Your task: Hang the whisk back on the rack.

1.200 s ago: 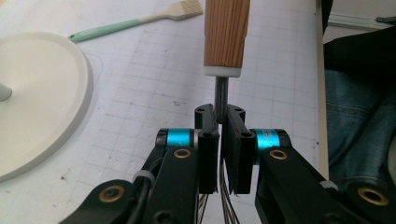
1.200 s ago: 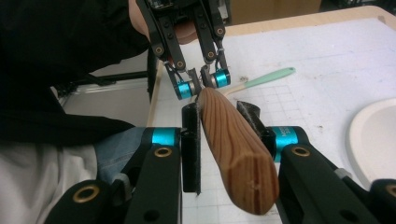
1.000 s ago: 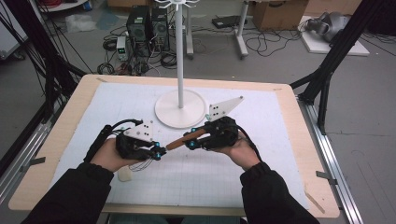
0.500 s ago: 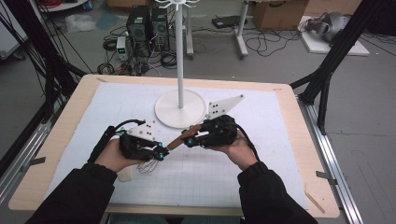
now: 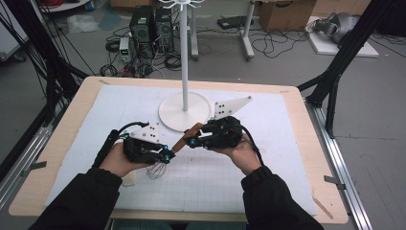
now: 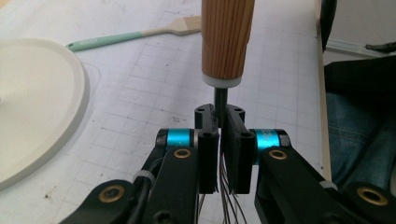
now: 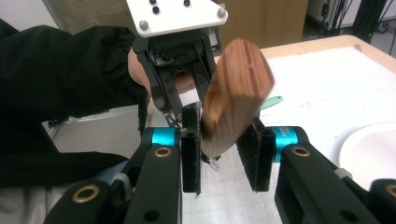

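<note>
I see a whisk with a ribbed, matt wooden handle [image 6: 227, 39] and thin shiny metal wires [image 5: 155, 170] (faintly glinting), beside the round white stand base [image 6: 35, 100], smooth matt plastic by its look.

Lab; computer towers [image 5: 152, 28], floor cables [image 5: 268, 45], rig frame [image 5: 335, 76]

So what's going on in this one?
A person holds a whisk between two handheld grippers above the table. The left gripper is shut on the thin metal neck just below the wooden handle, with the wires hanging under it. The right gripper is clamped on the handle's end. In the high view the whisk sits in front of the white stand, and a spatula lies on the mat.
</note>
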`<state>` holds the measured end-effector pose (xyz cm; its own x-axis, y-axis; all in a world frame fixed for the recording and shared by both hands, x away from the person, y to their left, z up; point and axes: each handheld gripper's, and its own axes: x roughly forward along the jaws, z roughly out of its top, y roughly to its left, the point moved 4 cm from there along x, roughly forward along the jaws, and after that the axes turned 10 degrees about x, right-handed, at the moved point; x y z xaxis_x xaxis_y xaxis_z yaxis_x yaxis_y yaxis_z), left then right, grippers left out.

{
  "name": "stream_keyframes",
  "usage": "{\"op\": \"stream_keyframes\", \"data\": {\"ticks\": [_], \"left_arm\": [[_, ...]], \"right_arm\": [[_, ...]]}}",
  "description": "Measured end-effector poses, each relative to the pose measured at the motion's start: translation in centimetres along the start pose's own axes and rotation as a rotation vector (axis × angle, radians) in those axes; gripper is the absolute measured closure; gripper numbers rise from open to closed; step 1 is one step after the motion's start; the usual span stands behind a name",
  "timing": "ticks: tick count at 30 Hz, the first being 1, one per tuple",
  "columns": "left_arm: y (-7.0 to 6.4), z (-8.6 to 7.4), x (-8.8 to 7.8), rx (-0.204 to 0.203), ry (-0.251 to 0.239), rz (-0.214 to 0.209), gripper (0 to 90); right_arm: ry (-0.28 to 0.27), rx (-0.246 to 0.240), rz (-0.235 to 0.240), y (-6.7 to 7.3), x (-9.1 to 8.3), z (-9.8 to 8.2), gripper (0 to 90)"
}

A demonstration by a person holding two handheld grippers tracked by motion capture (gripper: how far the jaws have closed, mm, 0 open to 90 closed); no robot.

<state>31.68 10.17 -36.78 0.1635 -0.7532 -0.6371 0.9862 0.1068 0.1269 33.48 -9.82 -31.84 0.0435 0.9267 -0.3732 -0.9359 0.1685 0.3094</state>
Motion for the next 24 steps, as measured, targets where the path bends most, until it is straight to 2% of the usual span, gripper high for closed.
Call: {"op": "stream_keyframes", "data": {"ticks": [6,10,16,21,24], "left_arm": [[0.1,0.1,0.2,-0.007,-0.016,0.001,83.0],[0.2,0.3,0.0,-0.023,-0.04,0.005,84.9],[0.2,0.5,-0.1,-0.033,-0.072,0.009,85.1],[0.3,1.0,-0.4,-0.037,-0.112,0.009,85.1],[0.4,1.2,-0.7,-0.046,-0.14,0.007,85.1]], "right_arm": [[-0.004,-0.007,-0.008,0.2,0.1,0.4,72.3],[-0.049,0.011,-0.02,0.2,0.1,0.6,70.4],[-0.077,0.004,-0.022,0.2,0.3,0.6,69.0],[-0.045,-0.003,-0.019,0.2,1.2,0.2,66.5],[-0.045,0.0,-0.015,0.2,1.8,0.1,67.1]]}}
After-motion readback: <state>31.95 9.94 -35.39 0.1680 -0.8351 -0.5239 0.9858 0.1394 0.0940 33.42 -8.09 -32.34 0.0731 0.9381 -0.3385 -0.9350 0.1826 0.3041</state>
